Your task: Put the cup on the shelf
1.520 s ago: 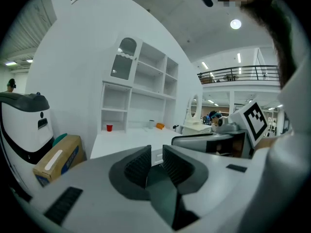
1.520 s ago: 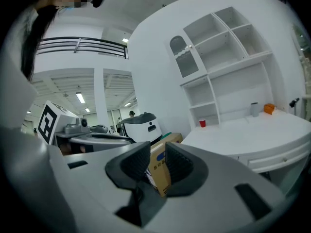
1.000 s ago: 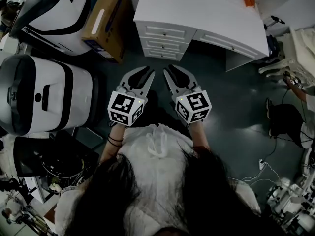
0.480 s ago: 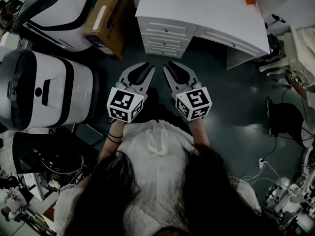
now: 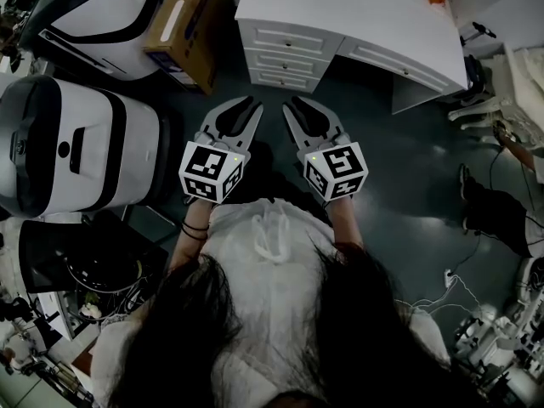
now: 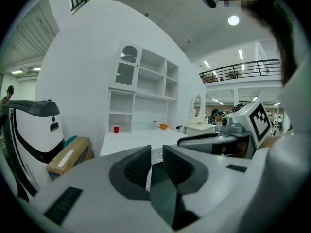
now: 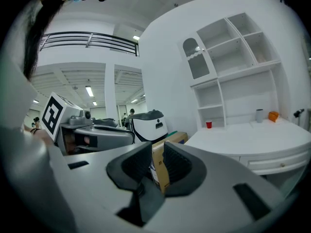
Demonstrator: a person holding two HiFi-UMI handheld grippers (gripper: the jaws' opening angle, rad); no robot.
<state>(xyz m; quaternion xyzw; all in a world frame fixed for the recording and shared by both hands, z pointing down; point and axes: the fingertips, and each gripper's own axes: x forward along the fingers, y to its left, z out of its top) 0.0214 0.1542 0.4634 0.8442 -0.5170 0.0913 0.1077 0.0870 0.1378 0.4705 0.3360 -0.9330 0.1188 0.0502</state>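
Observation:
A small red cup (image 6: 115, 128) (image 7: 208, 124) stands on the white desk (image 5: 357, 11), under the lowest compartment of the white shelf unit (image 6: 146, 93) (image 7: 233, 76). A grey cup (image 6: 155, 125) (image 7: 260, 114) and an orange thing (image 6: 164, 126) (image 7: 273, 115) stand further along the desktop. My left gripper (image 5: 255, 102) (image 6: 155, 152) and right gripper (image 5: 289, 102) (image 7: 158, 152) are side by side at waist height, well short of the desk. Both are shut with nothing between their jaws. From the head view the red cup is hidden.
The desk has drawers (image 5: 285, 58) facing me. A cardboard box (image 5: 183, 32) leans at its left, beside two large white machines (image 5: 76, 143). Cables and gear (image 5: 501, 330) lie on the dark floor at the right, where a person's arm (image 5: 514, 151) shows.

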